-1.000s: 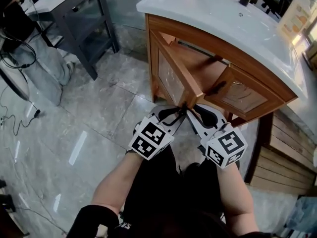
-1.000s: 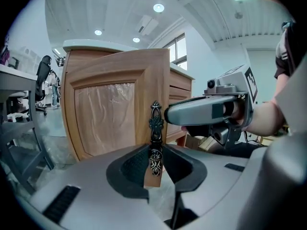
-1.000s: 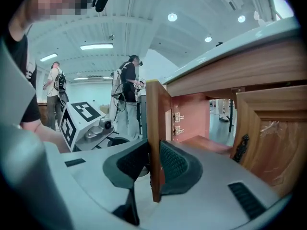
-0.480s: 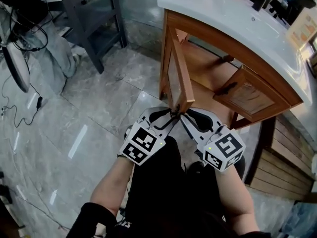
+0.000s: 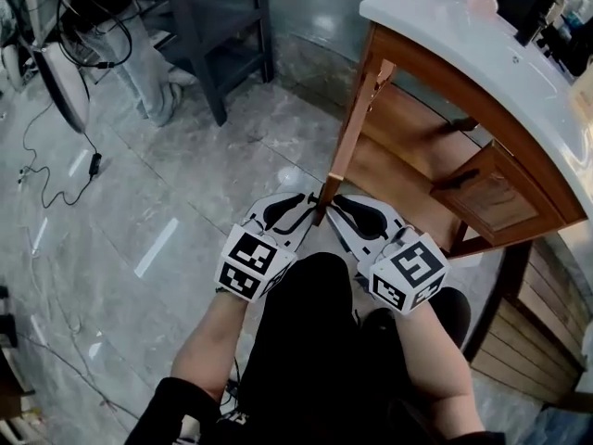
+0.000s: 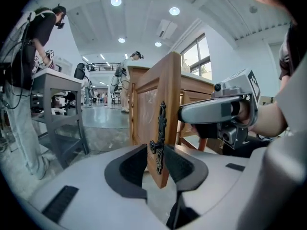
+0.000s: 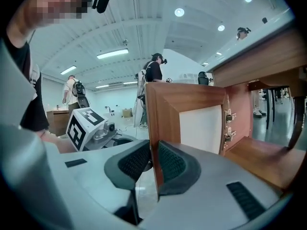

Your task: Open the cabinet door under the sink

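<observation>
The wooden cabinet [image 5: 417,146] stands under a white sink top [image 5: 482,44]. Its left door [image 5: 357,123] is swung far out and seen edge-on, its free edge towards me. My left gripper [image 5: 306,209] straddles that edge from the left and my right gripper [image 5: 341,207] from the right. In the left gripper view the door [image 6: 153,104] and its black ornate handle [image 6: 160,133] stand between the jaws of the left gripper [image 6: 156,169], which are opening, with a gap at the left pad. In the right gripper view the right gripper [image 7: 153,164] is closing, its pads on both faces of the door [image 7: 187,95].
The cabinet's right door [image 5: 496,202] hangs partly open, with the bare shelf [image 5: 408,128] showing inside. A dark metal table [image 5: 213,26] stands at the back left beside a person's legs [image 5: 139,63]. Cables [image 5: 56,174] trail over the tiled floor at left.
The left door has swung wider, from a slanted face to edge-on. Both grippers have travelled with its free edge, out from the cabinet and leftward.
</observation>
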Tool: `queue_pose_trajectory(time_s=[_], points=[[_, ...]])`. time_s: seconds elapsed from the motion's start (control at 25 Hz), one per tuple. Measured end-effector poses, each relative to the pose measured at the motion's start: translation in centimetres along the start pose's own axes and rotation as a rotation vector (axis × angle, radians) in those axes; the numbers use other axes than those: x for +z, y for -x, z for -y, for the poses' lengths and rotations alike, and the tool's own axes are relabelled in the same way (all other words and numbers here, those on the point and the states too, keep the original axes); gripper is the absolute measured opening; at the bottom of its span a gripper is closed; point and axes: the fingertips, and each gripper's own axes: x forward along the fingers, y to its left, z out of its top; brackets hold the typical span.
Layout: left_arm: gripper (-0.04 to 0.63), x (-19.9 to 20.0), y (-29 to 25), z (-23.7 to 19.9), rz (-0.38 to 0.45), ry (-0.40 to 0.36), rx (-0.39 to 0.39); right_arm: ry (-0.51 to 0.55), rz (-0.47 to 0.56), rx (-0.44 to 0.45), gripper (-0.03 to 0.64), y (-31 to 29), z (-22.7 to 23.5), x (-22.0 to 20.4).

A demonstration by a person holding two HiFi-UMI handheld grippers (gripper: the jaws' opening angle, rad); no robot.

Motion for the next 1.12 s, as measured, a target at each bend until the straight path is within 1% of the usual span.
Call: queue_pose_trajectory(time_s=[0.16, 0.28, 0.32, 0.4, 0.56, 0.68, 0.84, 0.96, 1.12], points=[[0.109, -0.3, 0.9, -2.0, 0.004, 0.009, 0.068, -0.003, 0.003, -0.015, 0.072, -1.0, 0.0, 0.0], [0.072, -0.7, 1.8, -3.6, 0.020, 0.044, 0.132, -0.019, 0.003, -0.050, 0.072, -1.0, 0.7, -0.2], [0.055, -0.8, 2.0, -3.9, 0.024, 0.054, 0.142, -0.020, 0.003, -0.056, 0.072, -0.9, 1.0, -0.2], [0.054, -0.7, 1.9, -3.9, 0.030, 0.063, 0.141, -0.019, 0.002, -0.060, 0.072, -0.6, 1.4, -0.4], [0.054, -0.3, 1.9, -2.6, 0.041, 0.056, 0.137, -0.020, -0.011, -0.091, 0.072, 0.4, 2.0, -0.7], [0.054, 0.7, 1.5, -1.4, 0.066, 0.072, 0.114, -0.013, -0.009, -0.121, 0.072, 1.5, 2.8, -0.7], [0.054, 2.8, -0.5, 1.2, 0.090, 0.070, 0.048, -0.011, 0.003, -0.210, 0.072, 4.6, 5.0, -0.4], [0.052, 4.2, -3.2, 3.6, 0.094, 0.045, -0.020, -0.028, 0.022, -0.304, 0.072, 7.7, 7.7, -0.5], [0.051, 6.3, -7.6, 6.4, 0.096, 0.008, -0.097, -0.067, 0.050, -0.462, 0.072, 12.6, 12.1, -1.5]])
